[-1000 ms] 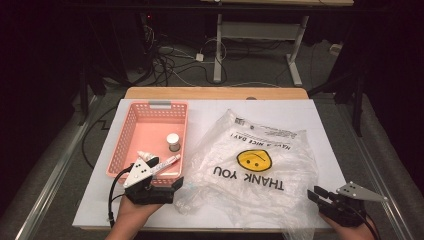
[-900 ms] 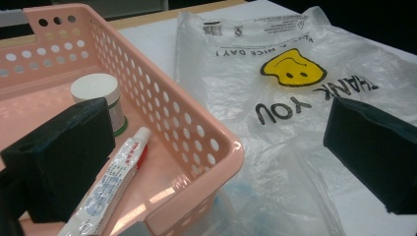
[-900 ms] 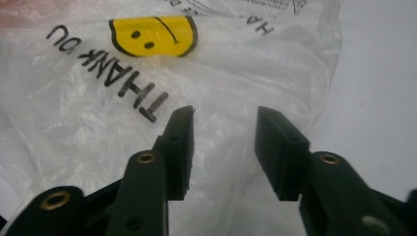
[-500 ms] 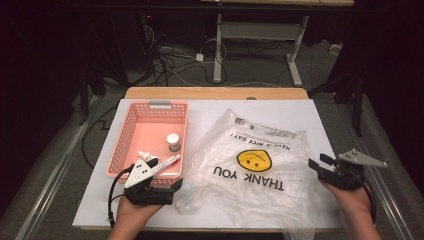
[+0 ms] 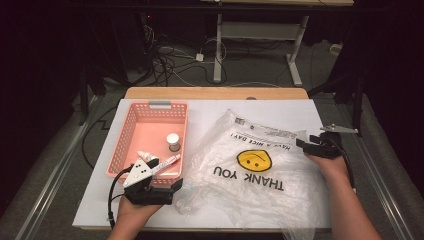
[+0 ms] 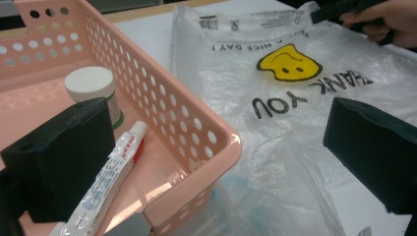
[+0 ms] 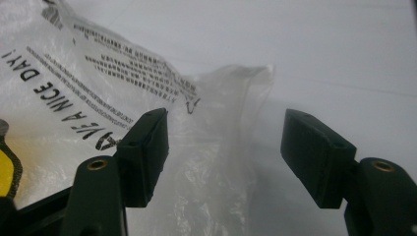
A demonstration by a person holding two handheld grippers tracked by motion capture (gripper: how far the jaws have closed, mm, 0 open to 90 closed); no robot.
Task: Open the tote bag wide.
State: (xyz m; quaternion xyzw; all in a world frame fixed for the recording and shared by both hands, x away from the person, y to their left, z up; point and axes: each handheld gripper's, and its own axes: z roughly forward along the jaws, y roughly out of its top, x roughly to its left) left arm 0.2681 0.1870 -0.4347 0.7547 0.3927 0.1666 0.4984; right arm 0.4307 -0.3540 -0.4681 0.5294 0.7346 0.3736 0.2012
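Nearest the person, the left gripper rested at the front corner of the pink basket, its jaws spread wide and empty. Inside the basket lay a tube and, behind it, a white-capped jar. The plastic bag lay flat on the white table, right of the basket. Farther off, the right gripper straddled the bag's puckered far handle, jaws wide, not yet closed. The film appeared light, limp and slippery; gathered handle material probably offered the surest hold.
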